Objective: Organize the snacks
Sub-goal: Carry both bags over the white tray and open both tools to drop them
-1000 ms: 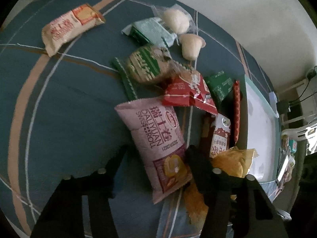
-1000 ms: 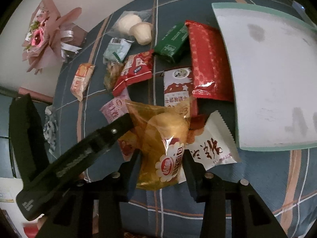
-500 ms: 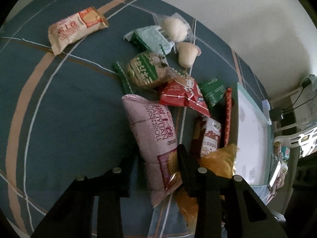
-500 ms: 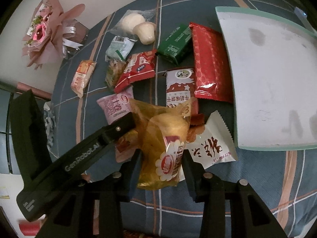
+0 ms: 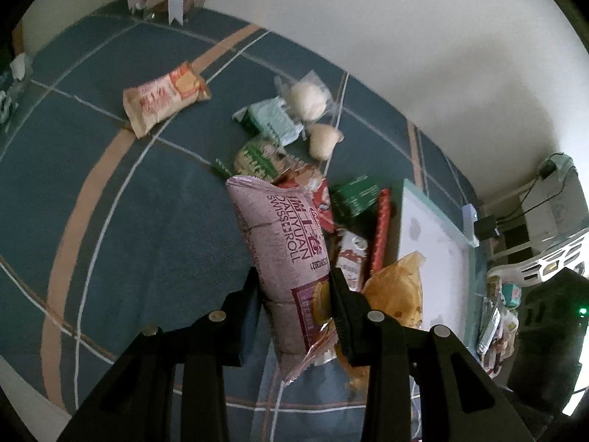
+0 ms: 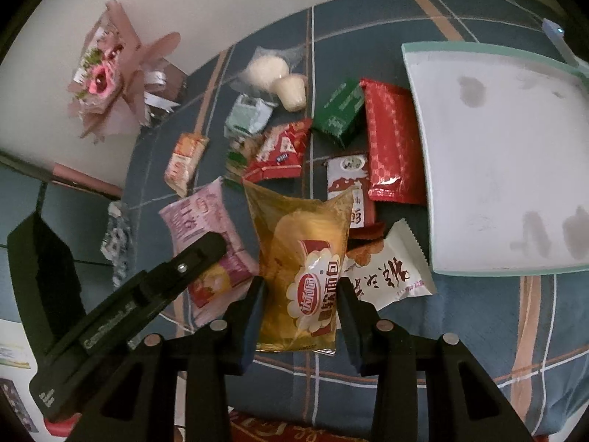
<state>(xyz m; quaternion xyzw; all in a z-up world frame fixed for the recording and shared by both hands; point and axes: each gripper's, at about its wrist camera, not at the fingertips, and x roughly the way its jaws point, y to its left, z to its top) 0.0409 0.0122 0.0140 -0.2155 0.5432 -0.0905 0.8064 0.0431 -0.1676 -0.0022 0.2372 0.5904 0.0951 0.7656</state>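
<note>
My left gripper (image 5: pixel 294 287) is shut on a pink Swiss-roll packet (image 5: pixel 283 246), lifted off the blue checked tablecloth (image 5: pixel 110 221). My right gripper (image 6: pixel 300 298) is shut on a yellow bread packet (image 6: pixel 302 258), also raised; that packet (image 5: pixel 397 291) shows to the right in the left wrist view. The left gripper's arm (image 6: pixel 147 287) crosses the lower left of the right wrist view, with the pink packet (image 6: pixel 206 228) in it. Loose snacks lie beyond: a red packet (image 6: pixel 279 151), a green box (image 6: pixel 340 112), a long red pack (image 6: pixel 392 147), a white packet (image 6: pixel 386 276).
A white tray with a mint rim (image 6: pixel 504 154) lies on the cloth to the right of the snacks. A pink flower bouquet (image 6: pixel 110 77) stands at the back left against the wall. An orange-white packet (image 5: pixel 162 99) lies apart on the left. Shelves and clutter (image 5: pixel 533 258) sit beyond the table's right end.
The left gripper closed on the pink Swiss-roll packet and lifted it. The right gripper, holding the yellow bread packet, rose too, so the table looks farther away.
</note>
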